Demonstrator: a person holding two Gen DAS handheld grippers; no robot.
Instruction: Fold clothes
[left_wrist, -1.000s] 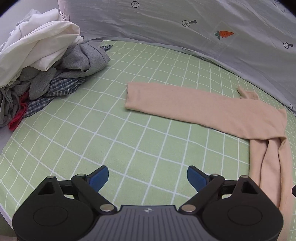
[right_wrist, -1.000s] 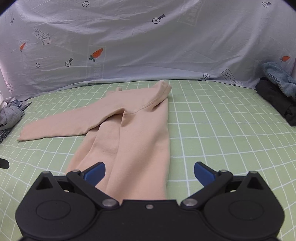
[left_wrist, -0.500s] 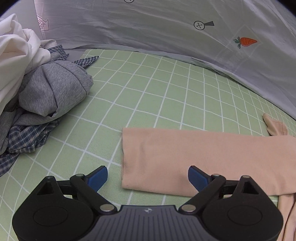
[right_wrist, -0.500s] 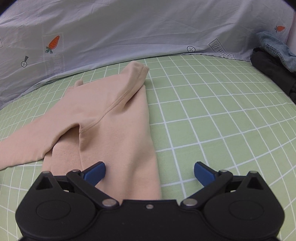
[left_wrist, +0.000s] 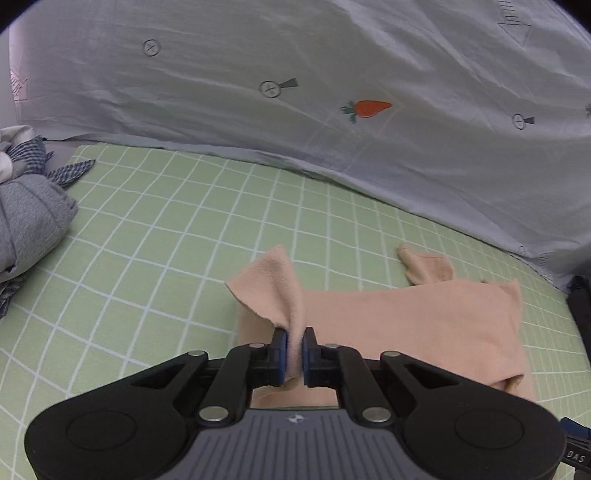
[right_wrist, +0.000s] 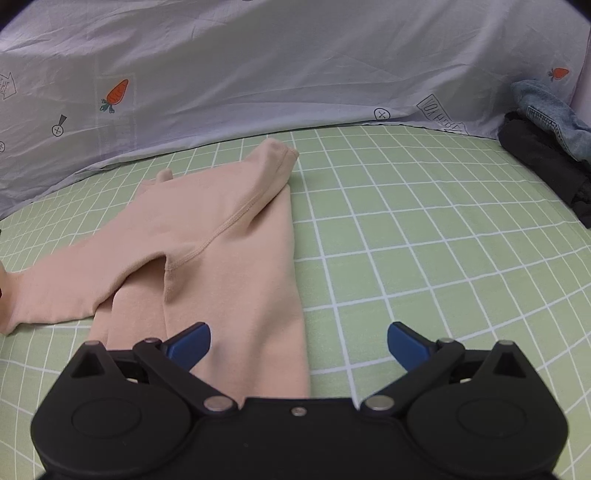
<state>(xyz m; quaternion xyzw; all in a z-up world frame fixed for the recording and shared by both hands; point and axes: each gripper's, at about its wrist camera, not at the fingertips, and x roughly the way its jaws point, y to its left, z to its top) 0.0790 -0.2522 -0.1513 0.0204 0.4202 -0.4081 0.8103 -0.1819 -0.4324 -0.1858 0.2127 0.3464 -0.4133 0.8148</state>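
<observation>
Left tool: my left tool is clenched on the cuff end of the peach-coloured soft knit garment; its blue pads pinch a bunched fold of fabric that stands up in a peak just beyond the tips

Right tool: my right tool is released — its blue pads are spread wide; the left pad hovers over the garment's lower edge, the right pad over bare cloth; I cannot tell whether either touches

Garment: the peach garment lies on the green cloth with white grid lines; one long part runs leftward toward my left tool, the other runs toward my right tool; a stitched seam crosses it where the two parts meet — the far end is rolled into a thick hem

Surroundings: a pale grey sheet printed with carrots and arrows hangs behind the green cloth; a heap of grey and checked clothes sits at the left edge in the left wrist view; a dark garment topped by blue denim sits at the far right in the right wrist view, well apart from the peach garment
</observation>
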